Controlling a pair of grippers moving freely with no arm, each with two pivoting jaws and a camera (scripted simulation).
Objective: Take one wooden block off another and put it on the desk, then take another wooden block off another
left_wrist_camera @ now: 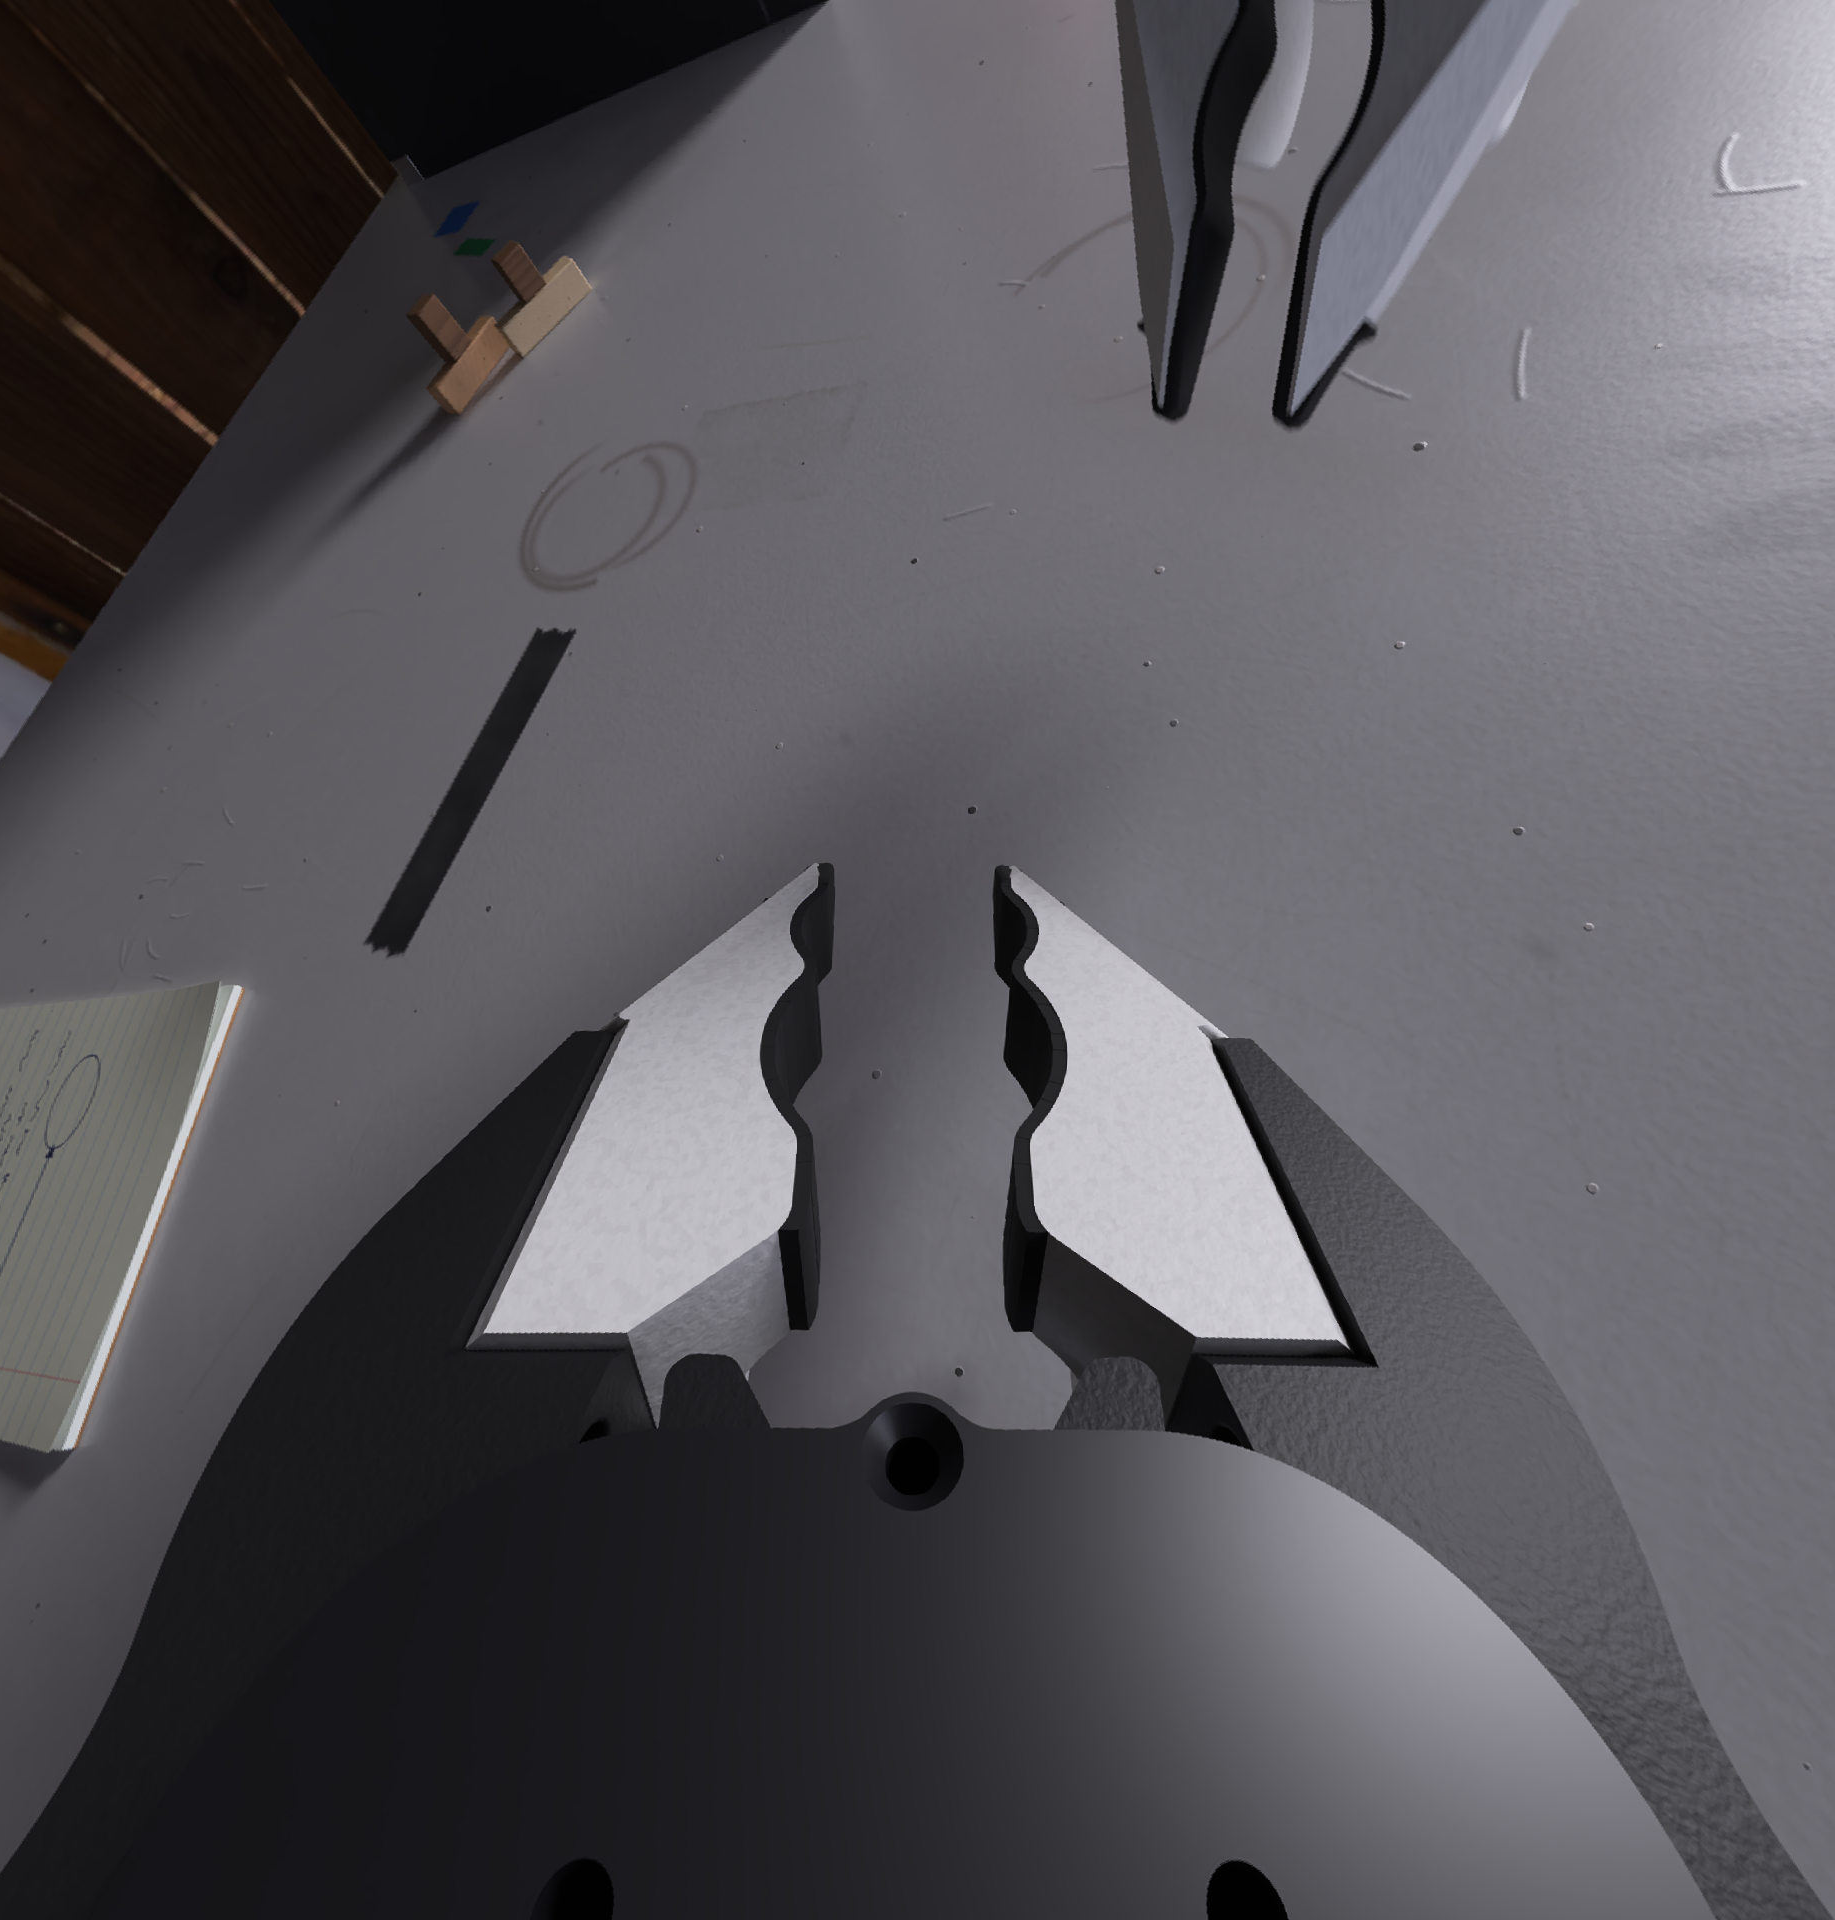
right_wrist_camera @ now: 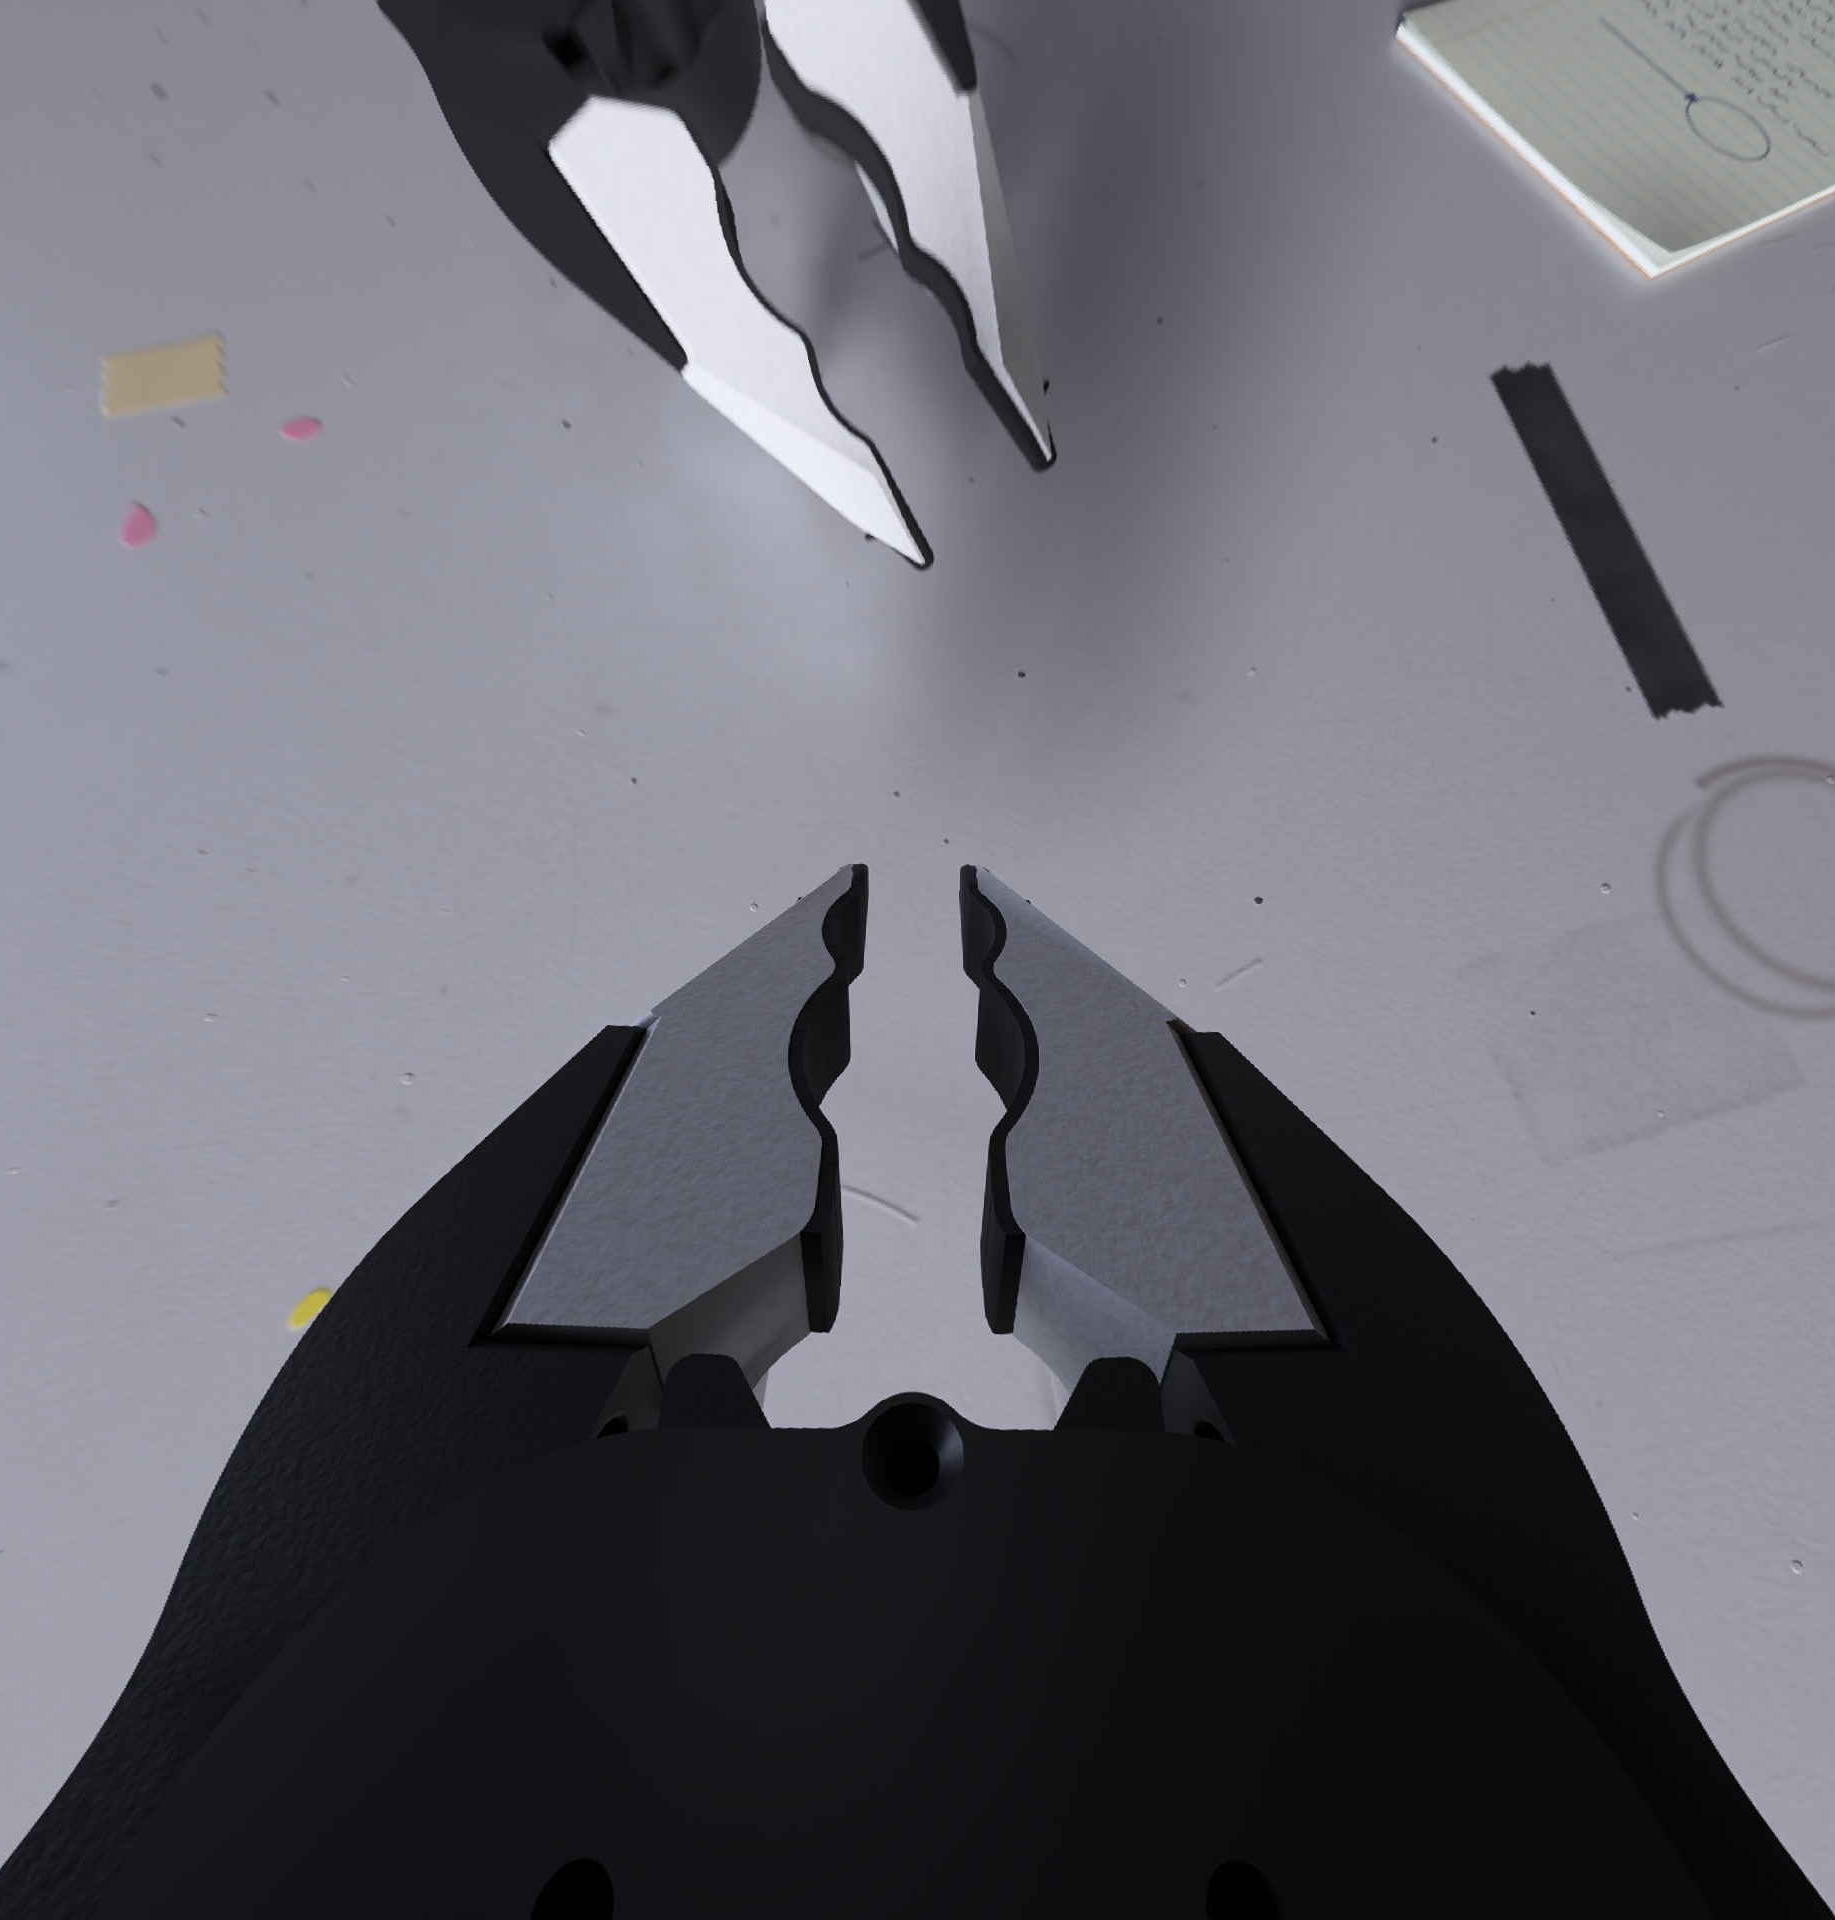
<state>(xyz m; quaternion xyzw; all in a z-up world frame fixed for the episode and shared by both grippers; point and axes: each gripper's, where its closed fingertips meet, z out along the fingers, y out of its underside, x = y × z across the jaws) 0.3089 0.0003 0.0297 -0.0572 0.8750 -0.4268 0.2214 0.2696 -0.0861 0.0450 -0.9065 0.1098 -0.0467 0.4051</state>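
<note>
Wooden blocks (left_wrist_camera: 497, 322) lie clustered, both claws empty.

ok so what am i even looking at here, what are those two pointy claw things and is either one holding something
Each claw is a two-finger gripper with a camera looking along its fingers, so each picture comes from one gripper. The left gripper sees the right gripper opposite it, and the reverse in the other view. Both are open, above the grey desk, and hold nothing. Near the desk's far edge, close together, are the wooden blocks. Also there: a strip of black tape, a notepad and faint ring marks.
</note>
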